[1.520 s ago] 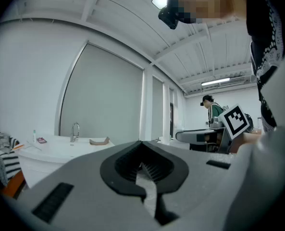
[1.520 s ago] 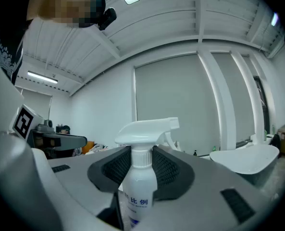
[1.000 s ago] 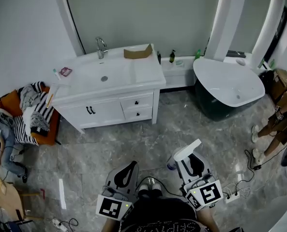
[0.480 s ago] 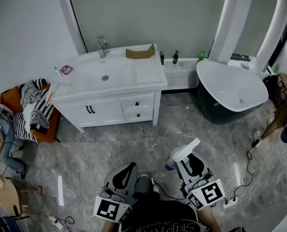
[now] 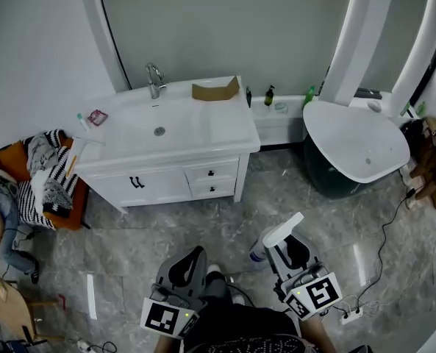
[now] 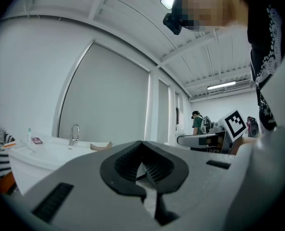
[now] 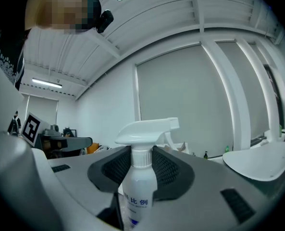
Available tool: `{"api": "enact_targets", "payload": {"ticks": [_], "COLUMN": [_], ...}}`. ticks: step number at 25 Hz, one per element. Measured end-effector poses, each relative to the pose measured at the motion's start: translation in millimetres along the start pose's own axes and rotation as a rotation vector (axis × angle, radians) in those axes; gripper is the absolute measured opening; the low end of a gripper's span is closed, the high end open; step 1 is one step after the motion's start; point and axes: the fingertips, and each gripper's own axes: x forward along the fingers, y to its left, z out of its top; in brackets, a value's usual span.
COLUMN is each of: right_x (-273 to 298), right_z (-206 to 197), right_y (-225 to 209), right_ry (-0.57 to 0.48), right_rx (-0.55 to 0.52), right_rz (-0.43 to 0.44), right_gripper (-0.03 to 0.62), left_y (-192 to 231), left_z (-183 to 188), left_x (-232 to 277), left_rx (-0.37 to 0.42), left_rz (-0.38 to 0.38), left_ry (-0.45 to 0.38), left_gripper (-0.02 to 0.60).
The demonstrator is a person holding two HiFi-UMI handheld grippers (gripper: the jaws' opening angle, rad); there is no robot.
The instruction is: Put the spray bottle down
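Two grippers sit low in the head view, over a grey marble floor (image 5: 166, 226). The left gripper (image 5: 195, 254) has its jaws drawn together with nothing between them. The right gripper (image 5: 291, 250) grasps a spray bottle (image 5: 260, 253), whose white trigger head juts past the jaws toward the bathtub (image 5: 357, 142). The bottle is in the air, well apart from the white vanity counter (image 5: 225, 127). On that counter: a faucet (image 5: 154, 79) behind the basin and a cardboard box (image 5: 216, 90) at the back right edge. A pile of clothes (image 5: 47, 169) lies on the floor left of the vanity.

Left gripper view: the left gripper (image 6: 143, 163) is clenched and empty, with only a thin sliver of light between the pads. The faucet (image 6: 74, 134) and the counter (image 6: 41, 152) show beyond it at the left.

Right gripper view: the right gripper (image 7: 142, 161) is clamped on the spray bottle (image 7: 140, 182), with a ribbed pad on either side pressing just below the white collar. The bottle stands upright with its nozzle pointing right. The bathtub (image 7: 262, 163) rim shows at the far right.
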Motion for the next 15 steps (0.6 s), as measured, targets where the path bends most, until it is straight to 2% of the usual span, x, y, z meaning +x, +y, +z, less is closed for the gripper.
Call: {"api": "enact_targets", "payload": {"ticks": [9, 13, 15], "right_x": [84, 104, 113], "right_z": [21, 20, 21], "right_y": [-8, -9, -13], "right_ry": [-0.026, -0.034, -0.04], "right_rx": [0.032, 0.045, 0.052], "right_rz": [-0.052, -0.066, -0.074], "right_gripper": [0.146, 0.146, 0.146], "left_y": [83, 104, 111], "left_z": [24, 31, 25], "left_x": [46, 61, 68], "left_rx": [0.006, -0.027, -0.014], "left_rz": [-0.046, -0.052, -0.069], "left_ry": [-0.008, -0.033, -0.017], "left_gripper": [0.002, 0.002, 0.002]}}
